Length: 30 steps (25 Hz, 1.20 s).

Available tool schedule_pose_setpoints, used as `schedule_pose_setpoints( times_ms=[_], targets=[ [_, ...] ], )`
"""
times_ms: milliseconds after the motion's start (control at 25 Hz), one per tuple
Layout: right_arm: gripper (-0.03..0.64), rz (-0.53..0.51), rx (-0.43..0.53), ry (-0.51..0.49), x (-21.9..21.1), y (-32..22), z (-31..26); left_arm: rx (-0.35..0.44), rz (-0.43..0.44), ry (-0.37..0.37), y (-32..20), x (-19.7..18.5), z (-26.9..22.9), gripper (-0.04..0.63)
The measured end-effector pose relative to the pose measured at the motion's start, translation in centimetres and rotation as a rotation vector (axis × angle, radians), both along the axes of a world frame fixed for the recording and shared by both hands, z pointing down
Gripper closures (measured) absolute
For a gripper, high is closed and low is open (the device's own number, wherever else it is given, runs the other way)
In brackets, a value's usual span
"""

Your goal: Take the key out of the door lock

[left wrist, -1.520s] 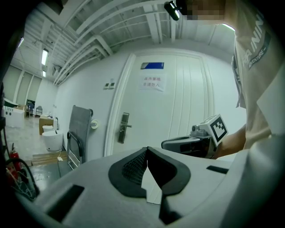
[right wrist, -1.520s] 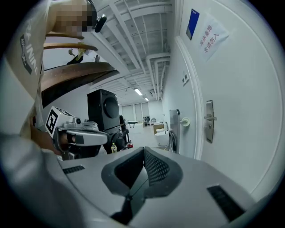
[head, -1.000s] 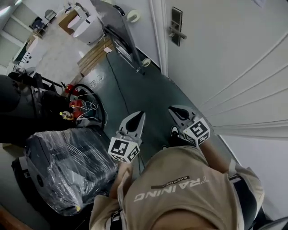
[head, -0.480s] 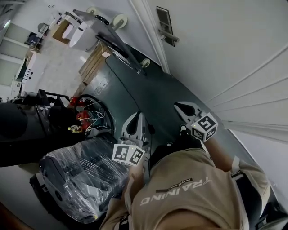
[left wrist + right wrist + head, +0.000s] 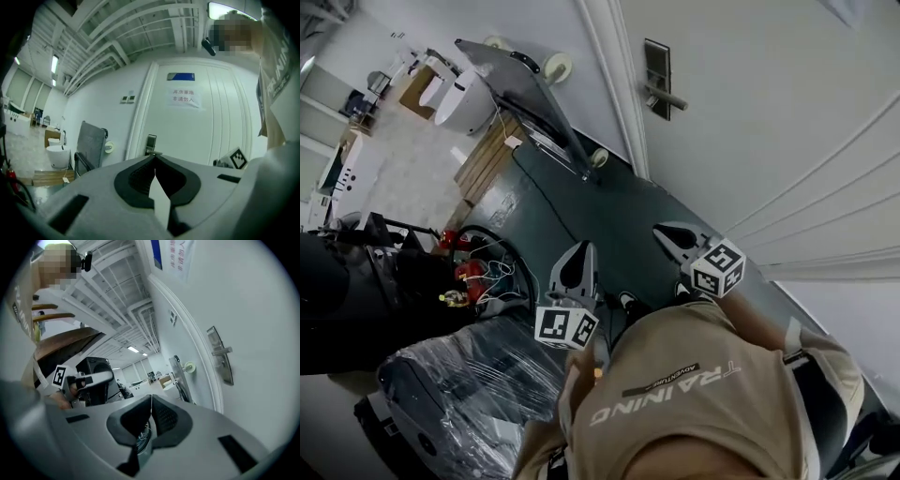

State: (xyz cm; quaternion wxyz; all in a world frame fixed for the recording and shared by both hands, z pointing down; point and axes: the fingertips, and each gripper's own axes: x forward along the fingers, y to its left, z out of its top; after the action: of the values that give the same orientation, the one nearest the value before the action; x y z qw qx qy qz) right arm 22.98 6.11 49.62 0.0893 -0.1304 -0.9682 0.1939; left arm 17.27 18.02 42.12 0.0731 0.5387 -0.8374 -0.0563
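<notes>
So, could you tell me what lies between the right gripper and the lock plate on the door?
Nothing: in the head view only bare dark floor and plain door panel separate the right gripper from the lock plate.

Your way to the lock plate (image 5: 654,70) is open across dark floor (image 5: 609,206); the folded wheeled table (image 5: 520,84) stands left of the doorframe (image 5: 614,84).

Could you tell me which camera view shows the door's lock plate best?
The right gripper view: the lock plate is largest there and unobstructed. The head view shows it small, from above; the left gripper view, tiny, above the left claw.
</notes>
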Motion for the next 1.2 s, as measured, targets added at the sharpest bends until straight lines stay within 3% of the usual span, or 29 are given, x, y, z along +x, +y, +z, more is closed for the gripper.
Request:
schedule_pose_setpoints(
  times_ms=[160,320,520,720,880,1080,1200],
  targets=[
    [0.603,0.028,0.036,-0.079,-3.9,2.4,-3.6,-0.040,0.007,-0.054,4.9,-3.3,-0.4,0.586],
    [0.603,0.072,0.088,-0.084,-7.9,4.2,-4.8,-0.016,0.016,-0.020,7.4,-6.5,-0.1,0.586],
    [0.603,0.097,0.099,-0.067,-9.8,7.6,-3.5,-0.043,0.099,0.041,8.3,-8.7,3.0,0.586],
    [0.603,0.145,0.149,0.038,-9.0,7.4,-1.8,-0.022,0.170,0.108,7.2,-10.6,4.8,0.586],
    [0.603,0.228,0.165,0.030,-10.1,4.2,-2.1,-0.019,0.243,0.109,3.8,-12.1,5.2,0.586],
    [0.603,0.217,0.061,0.054,-13.5,1.3,1.0,-0.060,0.285,0.079,-0.9,-15.2,5.0,0.586],
    [0.603,0.181,0.035,0.066,-16.8,-0.8,2.0,-0.081,0.246,0.081,-2.5,-18.3,4.6,0.586]
  ],
)
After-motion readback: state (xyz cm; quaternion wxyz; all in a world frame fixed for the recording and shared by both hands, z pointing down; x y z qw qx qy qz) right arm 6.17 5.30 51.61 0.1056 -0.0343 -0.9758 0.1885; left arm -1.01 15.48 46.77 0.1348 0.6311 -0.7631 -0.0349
